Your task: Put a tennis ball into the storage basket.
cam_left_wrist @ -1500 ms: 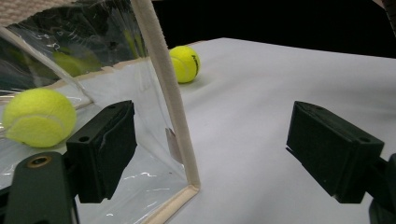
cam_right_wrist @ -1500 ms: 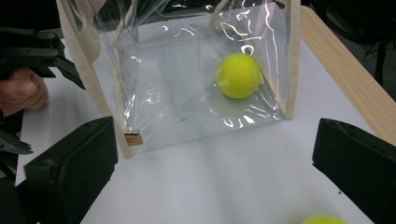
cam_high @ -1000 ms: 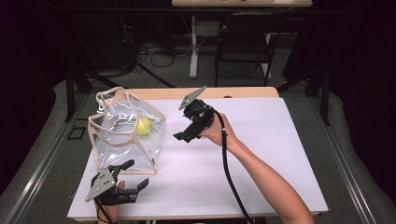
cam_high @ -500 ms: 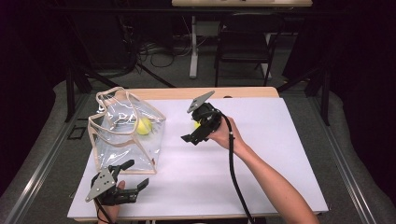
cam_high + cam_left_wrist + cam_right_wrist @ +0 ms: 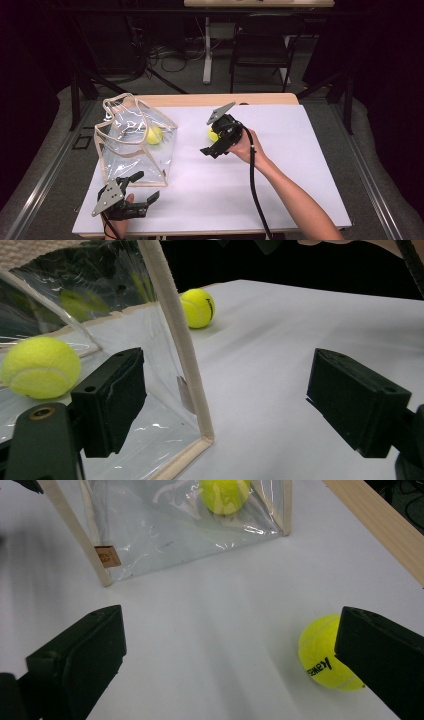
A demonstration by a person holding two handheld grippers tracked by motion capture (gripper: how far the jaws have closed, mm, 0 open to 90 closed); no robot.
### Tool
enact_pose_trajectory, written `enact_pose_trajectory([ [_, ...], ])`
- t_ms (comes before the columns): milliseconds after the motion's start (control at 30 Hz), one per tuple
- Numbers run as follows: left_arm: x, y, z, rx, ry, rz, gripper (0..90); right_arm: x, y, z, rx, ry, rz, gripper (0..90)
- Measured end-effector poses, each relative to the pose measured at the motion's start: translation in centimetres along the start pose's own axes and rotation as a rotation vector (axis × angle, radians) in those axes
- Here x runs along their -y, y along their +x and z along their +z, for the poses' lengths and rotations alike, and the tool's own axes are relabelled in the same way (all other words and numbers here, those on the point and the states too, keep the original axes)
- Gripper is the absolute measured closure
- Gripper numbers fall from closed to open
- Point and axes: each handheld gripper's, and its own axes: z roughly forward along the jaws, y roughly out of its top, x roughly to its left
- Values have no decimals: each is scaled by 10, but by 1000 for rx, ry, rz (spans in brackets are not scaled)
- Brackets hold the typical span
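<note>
The loose ball (image 5: 327, 655) is seen on the table just off the right claw (image 5: 216, 145) – beside one of its wide-open, empty jaws, not yet between them – while the left claw (image 5: 134, 192), also agape and empty, is held at the bag (image 5: 135, 145) corner, far from it

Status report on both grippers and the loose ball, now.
Both grippers open, holding nothing. Right gripper beside the loose tennis ball on the table, not around it. Second ball inside the clear bag. Nothing between.
</note>
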Motion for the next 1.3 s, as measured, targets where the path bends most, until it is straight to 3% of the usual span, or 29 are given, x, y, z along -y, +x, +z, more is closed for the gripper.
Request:
enact_pose_trajectory([
  [700,0,0,1,-1,5,3,156,28,-11,6,24,46,45,0],
  [1300,0,0,1,1,6,5,156,42,-41,12,78,85,111,0],
])
